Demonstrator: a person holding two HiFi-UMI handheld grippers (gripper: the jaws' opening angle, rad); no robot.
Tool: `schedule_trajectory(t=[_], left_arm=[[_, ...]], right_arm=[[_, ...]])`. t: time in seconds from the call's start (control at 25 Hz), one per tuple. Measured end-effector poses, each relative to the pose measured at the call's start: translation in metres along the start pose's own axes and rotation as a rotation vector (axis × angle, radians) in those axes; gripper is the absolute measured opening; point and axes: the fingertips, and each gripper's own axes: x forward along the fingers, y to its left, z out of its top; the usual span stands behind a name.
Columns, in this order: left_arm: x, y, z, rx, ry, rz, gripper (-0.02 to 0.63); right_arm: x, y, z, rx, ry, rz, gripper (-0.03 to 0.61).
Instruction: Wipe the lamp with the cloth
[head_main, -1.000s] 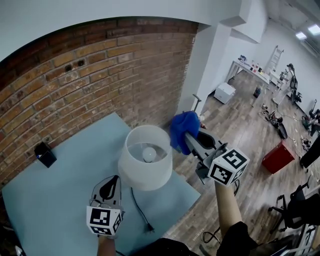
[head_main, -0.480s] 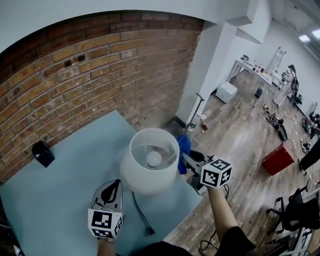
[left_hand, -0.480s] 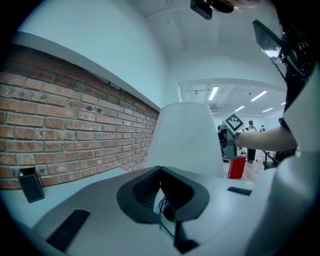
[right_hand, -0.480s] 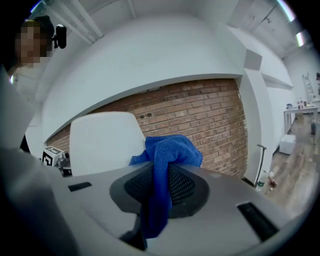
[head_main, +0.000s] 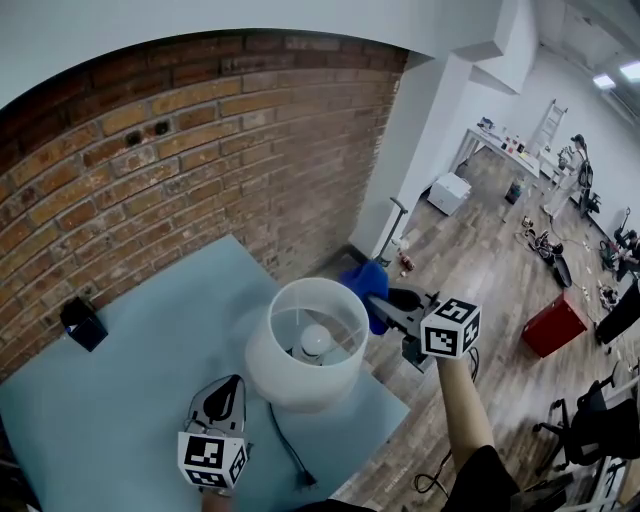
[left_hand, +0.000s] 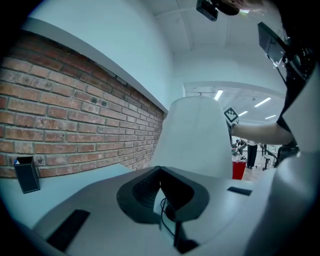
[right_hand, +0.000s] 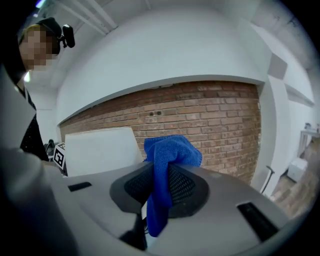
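Observation:
A lamp with a white drum shade (head_main: 300, 372) stands on the pale blue table (head_main: 130, 390), its bulb (head_main: 318, 340) showing through the open top. At the shade's far right side my right gripper (head_main: 375, 298) is shut on a blue cloth (head_main: 362, 283); I cannot tell if cloth and shade touch. In the right gripper view the cloth (right_hand: 167, 152) bunches out between the jaws, with the shade (right_hand: 100, 150) just to its left. My left gripper (head_main: 233, 356) is shut and holds nothing, low on the table near the lamp's front left. The shade (left_hand: 197, 135) fills the left gripper view.
The lamp's black cord (head_main: 285, 440) runs over the table to its front edge. A small black box (head_main: 82, 322) stands at the far left by the brick wall (head_main: 180, 170). The table's right edge drops to a wooden floor (head_main: 480, 270).
The right gripper with the cloth dropped down along the shade's far right side, then came up a little. The left gripper has stayed where it was.

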Motion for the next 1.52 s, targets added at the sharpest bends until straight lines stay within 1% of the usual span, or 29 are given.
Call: schedule_trajectory(t=[0.08,0.12,0.2,0.28,0.36,0.44,0.48,0.56,0.72,0.92,1.04,1.12,1.2,1.28,1.4,1.52], left_arm=[[-0.001,0.002,-0.003,-0.001,0.005,0.005,0.009],[-0.002,0.003,-0.003,-0.001,0.006,0.006,0.009],[-0.002,0.005,-0.004,-0.003,0.007,0.008,0.009],[-0.002,0.007,-0.005,-0.002,0.010,0.009,0.009],[-0.001,0.009,-0.008,-0.002,0.015,0.011,0.009],[0.000,0.011,-0.010,-0.006,0.020,0.013,0.008],[0.000,0.012,-0.011,-0.008,0.023,0.012,0.009],[0.001,0.013,-0.013,-0.007,0.029,0.008,0.008],[0.004,0.011,-0.016,-0.007,0.046,0.003,0.009],[0.006,0.009,-0.025,-0.006,0.071,-0.004,0.009],[0.008,0.008,-0.025,-0.006,0.072,-0.013,0.009],[0.010,0.007,-0.024,-0.008,0.070,-0.014,0.009],[0.010,0.007,-0.022,-0.010,0.065,-0.014,0.009],[0.010,0.008,-0.020,-0.017,0.056,-0.010,0.009],[0.009,0.008,-0.016,-0.013,0.039,-0.005,0.009],[0.000,0.004,-0.008,-0.006,0.014,-0.003,0.009]], right_arm=[[0.003,0.003,0.035,-0.079,0.016,0.078,0.061],[0.004,0.006,0.052,-0.100,0.020,0.131,0.061],[0.007,0.017,0.085,-0.102,0.011,0.250,0.061],[0.012,0.028,0.110,-0.069,-0.008,0.361,0.061],[0.019,0.039,0.119,-0.043,-0.010,0.465,0.061],[0.029,0.048,0.111,-0.047,0.014,0.544,0.061],[0.035,0.051,0.102,-0.056,0.034,0.567,0.061],[0.048,0.052,0.084,-0.066,0.073,0.585,0.061],[0.065,0.043,0.060,-0.006,0.112,0.605,0.061],[0.092,0.027,0.007,0.054,0.252,0.568,0.061],[0.103,0.017,-0.015,0.123,0.284,0.555,0.061],[0.106,0.013,-0.023,0.139,0.296,0.550,0.061],[0.105,0.014,-0.020,0.125,0.295,0.553,0.061],[0.101,0.015,-0.005,0.097,0.270,0.558,0.061],[0.090,0.023,0.032,0.051,0.196,0.575,0.061],[0.074,0.046,0.074,-0.007,0.116,0.633,0.061]])
